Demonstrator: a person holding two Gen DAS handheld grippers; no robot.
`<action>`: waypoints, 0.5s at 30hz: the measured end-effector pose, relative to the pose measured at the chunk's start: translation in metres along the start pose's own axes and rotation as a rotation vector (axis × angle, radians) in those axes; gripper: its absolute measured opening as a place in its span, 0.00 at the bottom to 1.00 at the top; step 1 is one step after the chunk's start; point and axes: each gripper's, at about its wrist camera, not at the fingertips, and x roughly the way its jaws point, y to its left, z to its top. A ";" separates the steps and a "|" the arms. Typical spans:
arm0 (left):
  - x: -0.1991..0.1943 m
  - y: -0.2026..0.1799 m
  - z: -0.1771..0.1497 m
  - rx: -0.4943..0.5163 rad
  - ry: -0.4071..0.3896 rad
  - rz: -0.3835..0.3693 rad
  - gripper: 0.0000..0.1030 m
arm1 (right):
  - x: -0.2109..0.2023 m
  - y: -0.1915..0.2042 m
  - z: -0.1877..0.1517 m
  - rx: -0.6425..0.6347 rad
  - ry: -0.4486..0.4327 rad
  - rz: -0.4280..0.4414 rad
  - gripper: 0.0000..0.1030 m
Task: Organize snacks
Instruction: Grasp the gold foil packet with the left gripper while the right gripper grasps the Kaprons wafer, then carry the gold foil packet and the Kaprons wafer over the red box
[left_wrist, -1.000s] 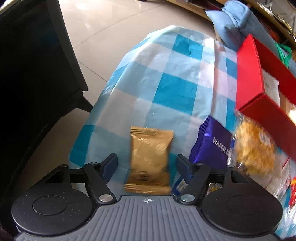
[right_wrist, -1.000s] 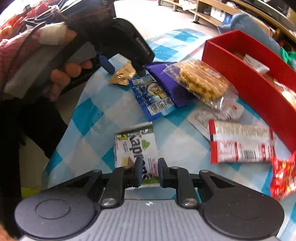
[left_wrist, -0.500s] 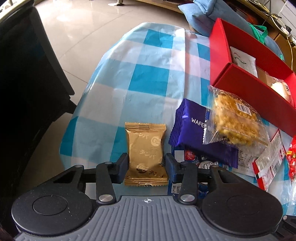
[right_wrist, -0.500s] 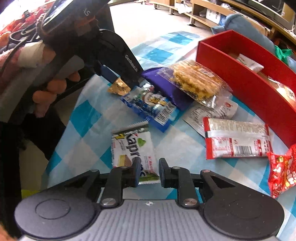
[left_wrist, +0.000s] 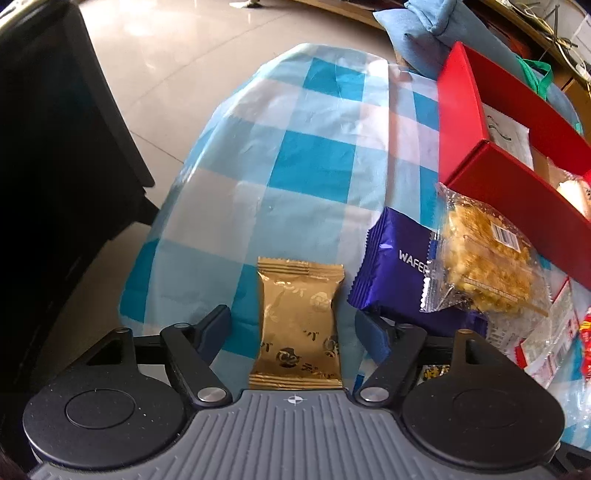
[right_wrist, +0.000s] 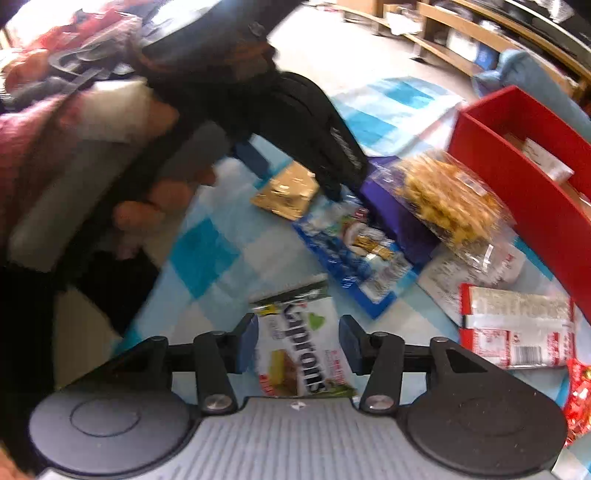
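Note:
A gold snack packet (left_wrist: 300, 326) lies on the blue checked cloth between the fingers of my open left gripper (left_wrist: 295, 326), which do not touch it. It also shows in the right wrist view (right_wrist: 286, 190) under the left gripper (right_wrist: 295, 177). My right gripper (right_wrist: 298, 341) is open around a white and green snack packet (right_wrist: 303, 345) on the cloth. The red box (left_wrist: 517, 184) stands at the right with packets inside; it also shows in the right wrist view (right_wrist: 524, 184).
A purple wafer pack (left_wrist: 395, 280) and a clear bag of yellow snacks (left_wrist: 487, 262) lie beside the red box. A blue pack (right_wrist: 354, 254), a red and white packet (right_wrist: 517, 326) and a red wrapper (right_wrist: 578, 398) lie on the cloth. A black chair (left_wrist: 55, 166) stands left.
My left gripper has opened wider around the gold packet. My right gripper has opened from shut and now straddles the white and green packet.

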 end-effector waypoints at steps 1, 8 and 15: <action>0.000 -0.002 0.000 0.010 -0.003 0.005 0.77 | 0.004 0.002 -0.001 -0.013 0.010 -0.006 0.44; 0.001 -0.006 -0.001 0.039 -0.006 0.038 0.86 | 0.021 0.024 -0.003 -0.147 0.022 -0.120 0.53; -0.006 -0.002 -0.009 0.048 0.004 -0.012 0.69 | 0.006 0.002 -0.020 -0.015 0.048 -0.174 0.50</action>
